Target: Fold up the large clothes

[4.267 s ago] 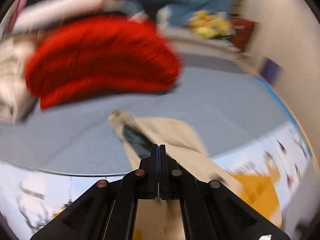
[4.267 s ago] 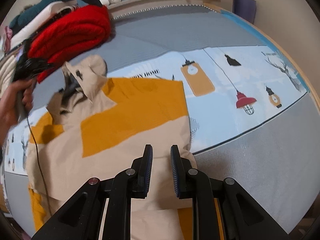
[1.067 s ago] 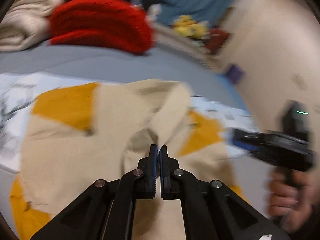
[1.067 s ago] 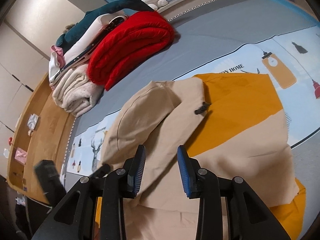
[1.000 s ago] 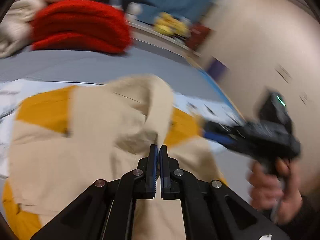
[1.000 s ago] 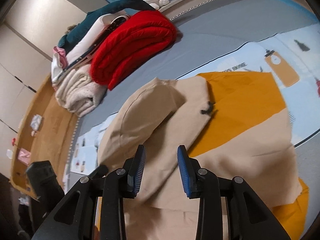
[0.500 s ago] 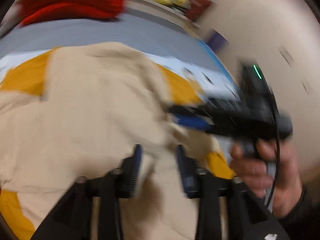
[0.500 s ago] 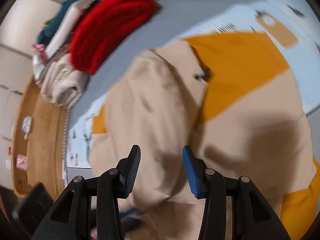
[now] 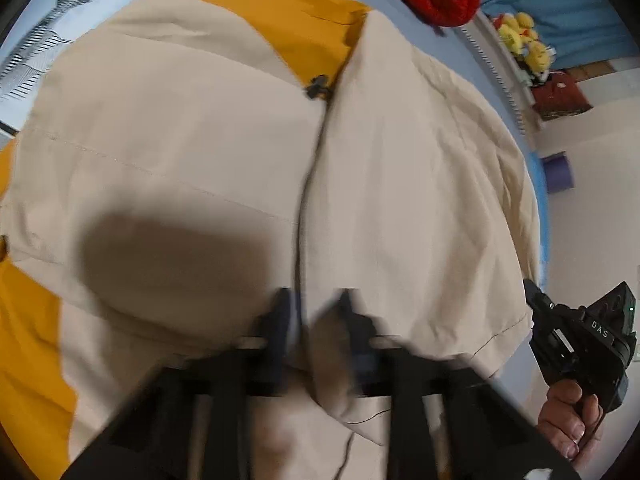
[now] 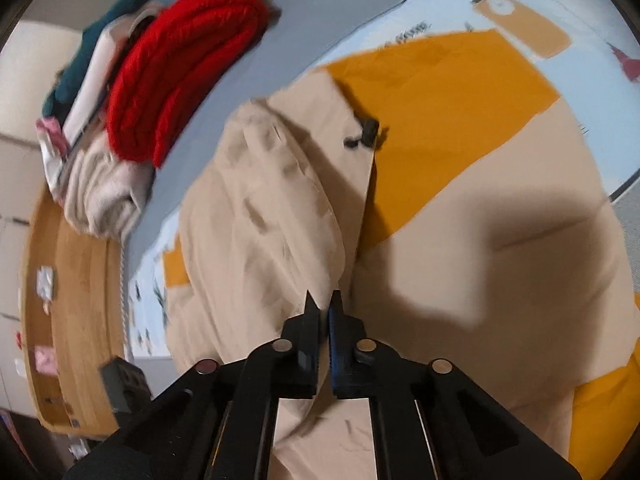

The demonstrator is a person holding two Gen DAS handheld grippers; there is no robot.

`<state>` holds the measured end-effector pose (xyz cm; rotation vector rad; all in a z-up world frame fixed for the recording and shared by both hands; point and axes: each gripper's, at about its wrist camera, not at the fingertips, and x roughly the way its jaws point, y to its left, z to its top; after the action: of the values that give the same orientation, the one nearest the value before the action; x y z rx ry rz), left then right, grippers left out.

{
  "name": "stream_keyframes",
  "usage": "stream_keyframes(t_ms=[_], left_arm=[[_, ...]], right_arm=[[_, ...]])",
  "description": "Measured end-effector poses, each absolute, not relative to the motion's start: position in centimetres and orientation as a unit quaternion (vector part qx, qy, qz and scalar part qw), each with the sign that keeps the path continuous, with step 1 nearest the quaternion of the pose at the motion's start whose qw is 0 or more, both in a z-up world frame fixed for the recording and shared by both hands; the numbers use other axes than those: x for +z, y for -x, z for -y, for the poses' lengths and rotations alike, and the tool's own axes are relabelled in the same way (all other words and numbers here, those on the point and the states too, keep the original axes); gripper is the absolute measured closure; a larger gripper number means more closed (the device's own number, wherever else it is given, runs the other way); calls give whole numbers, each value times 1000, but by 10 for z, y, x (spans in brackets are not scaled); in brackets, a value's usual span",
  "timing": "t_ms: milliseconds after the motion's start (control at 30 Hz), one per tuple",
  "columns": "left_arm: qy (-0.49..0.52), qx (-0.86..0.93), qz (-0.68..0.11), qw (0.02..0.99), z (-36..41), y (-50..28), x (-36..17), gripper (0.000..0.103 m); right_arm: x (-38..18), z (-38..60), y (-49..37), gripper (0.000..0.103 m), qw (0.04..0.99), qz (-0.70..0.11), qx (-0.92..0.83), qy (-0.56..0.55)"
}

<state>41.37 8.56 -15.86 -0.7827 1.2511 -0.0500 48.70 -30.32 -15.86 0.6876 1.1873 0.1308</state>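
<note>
Currently both grippers sit at the jacket's (image 10: 280, 216) near hem: right gripper (image 10: 323, 312) clenched on cloth, left gripper (image 9: 314, 320) jaws closing over a fold; jacket runs lengthwise away.

The letters "DAS" are showing in white on the black body of the right gripper (image 9: 580, 340), in the left wrist view. Dark lettering on the printed bed sheet (image 10: 408, 34) is blurring beyond reading.
</note>
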Motion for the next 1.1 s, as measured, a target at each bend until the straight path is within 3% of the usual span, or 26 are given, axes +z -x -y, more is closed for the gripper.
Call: stream_keyframes(t_ms=[133, 233, 400, 567, 633, 767, 867, 967, 1033, 1100], left_arm=[[358, -33, -532, 766, -89, -405, -133, 102], [289, -1, -503, 814, -85, -402, -107, 102], [245, 9, -610, 754, -68, -412, -158, 94], [178, 9, -544, 820, -45, -404, -112, 93], [178, -34, -528, 830, -32, -406, -103, 92], [193, -83, -576, 790, -6, -423, -134, 88], [169, 9, -615, 770, -23, -424, -153, 80], [220, 54, -594, 772, -51, -422, -145, 81], [194, 77, -563, 799, -52, -420, -126, 86], [178, 83, -536, 821, -51, -417, -109, 86]], right_arm=[[-139, 305, -485, 101, 782, -503, 108, -351], [-153, 316, -487, 101, 769, -513, 87, -371], [-208, 329, -485, 101, 718, -603, 1, -349], [-190, 323, -492, 101, 754, -585, -21, -297], [-180, 321, -492, 101, 770, -573, -27, -279], [-184, 323, -491, 101, 763, -585, -40, -272], [-192, 332, -487, 100, 752, -593, -46, -286], [-189, 329, -486, 100, 753, -594, -39, -281], [-191, 332, -484, 97, 753, -598, -41, -272], [-186, 333, -483, 84, 762, -595, -63, -250]])
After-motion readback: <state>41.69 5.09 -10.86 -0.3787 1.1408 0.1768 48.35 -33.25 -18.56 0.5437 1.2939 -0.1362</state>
